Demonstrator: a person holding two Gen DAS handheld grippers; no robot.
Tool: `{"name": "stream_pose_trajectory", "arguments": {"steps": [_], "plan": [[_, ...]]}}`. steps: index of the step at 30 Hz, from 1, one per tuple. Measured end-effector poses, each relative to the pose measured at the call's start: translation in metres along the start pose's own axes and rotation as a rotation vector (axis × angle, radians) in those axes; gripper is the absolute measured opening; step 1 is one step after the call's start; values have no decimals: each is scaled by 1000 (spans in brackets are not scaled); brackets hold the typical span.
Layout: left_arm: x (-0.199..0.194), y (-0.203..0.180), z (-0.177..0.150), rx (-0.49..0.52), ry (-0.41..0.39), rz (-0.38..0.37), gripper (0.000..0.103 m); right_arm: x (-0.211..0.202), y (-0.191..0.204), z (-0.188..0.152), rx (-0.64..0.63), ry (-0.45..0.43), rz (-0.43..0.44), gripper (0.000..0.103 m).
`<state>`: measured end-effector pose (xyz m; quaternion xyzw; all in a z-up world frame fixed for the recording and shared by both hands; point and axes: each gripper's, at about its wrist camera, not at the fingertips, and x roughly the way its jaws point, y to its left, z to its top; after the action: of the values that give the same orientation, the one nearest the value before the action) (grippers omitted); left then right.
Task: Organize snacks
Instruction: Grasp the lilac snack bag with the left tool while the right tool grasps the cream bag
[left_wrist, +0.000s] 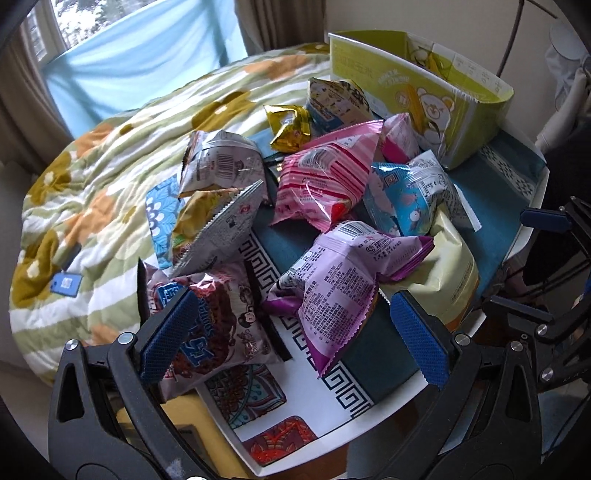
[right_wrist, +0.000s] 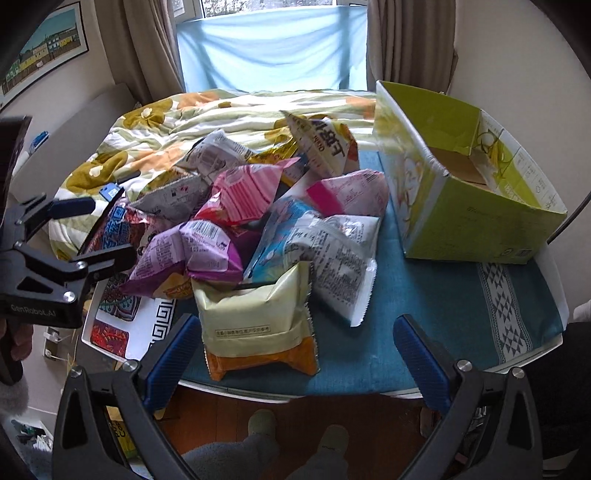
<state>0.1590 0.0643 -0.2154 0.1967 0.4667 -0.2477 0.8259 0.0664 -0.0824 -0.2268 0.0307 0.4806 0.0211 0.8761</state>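
A pile of snack bags lies on a small table (right_wrist: 443, 295) covered with a teal cloth. A green open-top cardboard box (right_wrist: 461, 192) stands at the table's far right; it also shows in the left wrist view (left_wrist: 417, 85). My left gripper (left_wrist: 295, 332) is open and empty, above a purple bag (left_wrist: 332, 284) and a brown chocolate bag (left_wrist: 218, 332). My right gripper (right_wrist: 295, 350) is open and empty at the table's near edge, around a cream-and-orange bag (right_wrist: 258, 325). A pink striped bag (left_wrist: 325, 173) and a blue-and-silver bag (right_wrist: 317, 243) lie mid-pile.
A bed with a floral quilt (left_wrist: 110, 177) lies behind the table, with a blue tag (left_wrist: 66, 284) on it. A curtained window (right_wrist: 266, 48) is at the back. The person's feet (right_wrist: 295, 432) stand on the wood floor below the table edge.
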Motion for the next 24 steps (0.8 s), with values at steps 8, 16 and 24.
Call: {"name": "stream_pose_trajectory", "arguments": {"steps": [8, 16, 24], "plan": [[40, -16, 4, 129, 65, -68, 101, 37, 28, -12, -65, 66, -17, 103], [64, -23, 2, 165, 91, -114, 84, 66, 36, -14, -99, 97, -39, 103], [70, -20, -1, 172, 117, -156, 62, 79, 35, -13, -80, 122, 11, 103]]}}
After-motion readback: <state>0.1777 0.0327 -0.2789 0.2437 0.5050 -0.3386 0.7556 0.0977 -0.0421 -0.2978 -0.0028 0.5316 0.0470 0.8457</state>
